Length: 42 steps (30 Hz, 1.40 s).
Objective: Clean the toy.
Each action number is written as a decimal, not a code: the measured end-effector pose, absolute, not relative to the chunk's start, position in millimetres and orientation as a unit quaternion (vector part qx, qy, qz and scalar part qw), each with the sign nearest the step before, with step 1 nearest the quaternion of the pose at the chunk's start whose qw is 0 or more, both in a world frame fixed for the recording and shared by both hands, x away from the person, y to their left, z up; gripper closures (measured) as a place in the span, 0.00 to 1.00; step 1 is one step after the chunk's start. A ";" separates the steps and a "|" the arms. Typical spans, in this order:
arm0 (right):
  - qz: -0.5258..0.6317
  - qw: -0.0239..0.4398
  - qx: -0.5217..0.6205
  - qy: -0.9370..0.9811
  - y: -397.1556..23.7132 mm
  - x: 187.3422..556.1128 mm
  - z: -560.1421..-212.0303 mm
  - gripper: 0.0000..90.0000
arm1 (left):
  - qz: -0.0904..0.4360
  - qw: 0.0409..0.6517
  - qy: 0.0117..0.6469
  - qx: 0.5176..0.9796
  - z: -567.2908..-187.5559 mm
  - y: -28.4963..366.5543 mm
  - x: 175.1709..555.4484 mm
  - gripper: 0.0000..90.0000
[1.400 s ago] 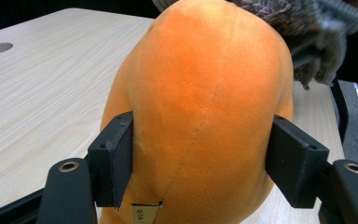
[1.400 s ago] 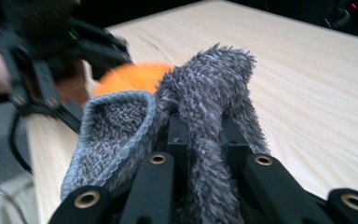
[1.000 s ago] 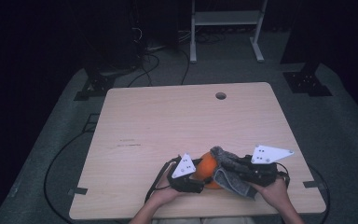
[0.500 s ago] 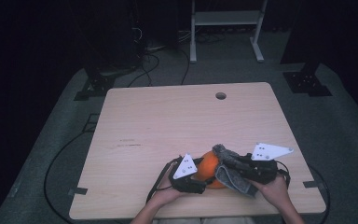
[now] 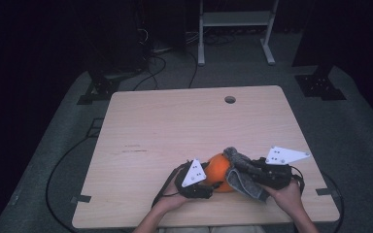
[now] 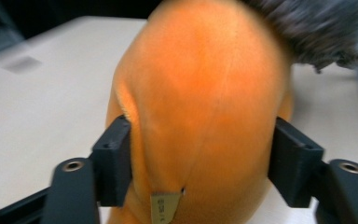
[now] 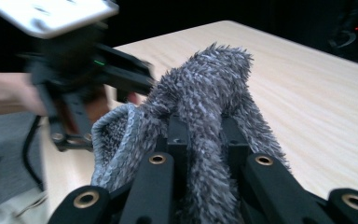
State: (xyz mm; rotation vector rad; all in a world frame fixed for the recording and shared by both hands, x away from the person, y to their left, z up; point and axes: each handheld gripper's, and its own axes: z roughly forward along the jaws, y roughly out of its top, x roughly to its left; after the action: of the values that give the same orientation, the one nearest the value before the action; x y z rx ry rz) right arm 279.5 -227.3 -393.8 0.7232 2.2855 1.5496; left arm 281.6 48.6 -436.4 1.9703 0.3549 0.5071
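Nearest the person, the left gripper (image 5: 212,187) clamps the orange plush (image 6: 200,107) at the table's (image 5: 175,126) front edge. Just right of the plush, the right gripper (image 5: 245,171) pinches grey fuzzy cloth (image 7: 205,93) draped against it — seemingly mid-job, goal unclear.

From my station the table (image 5: 175,126) is evenly lit from above while its surroundings sink into black. Both gripper views blur close up (the orange plush (image 6: 200,93) especially), edges soft.
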 end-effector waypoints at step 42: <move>0.519 0.063 0.267 0.809 -253.6 294.4 -438.8 0.84 | 0.083 0.443 0.148 0.880 -429.0 33.8 316.4 0.20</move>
State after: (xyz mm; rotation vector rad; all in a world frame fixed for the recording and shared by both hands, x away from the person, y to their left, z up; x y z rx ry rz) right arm 294.4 -253.6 -438.8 0.8079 2.4455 1.5678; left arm 316.4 33.8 -429.0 2.1835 0.3659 0.2055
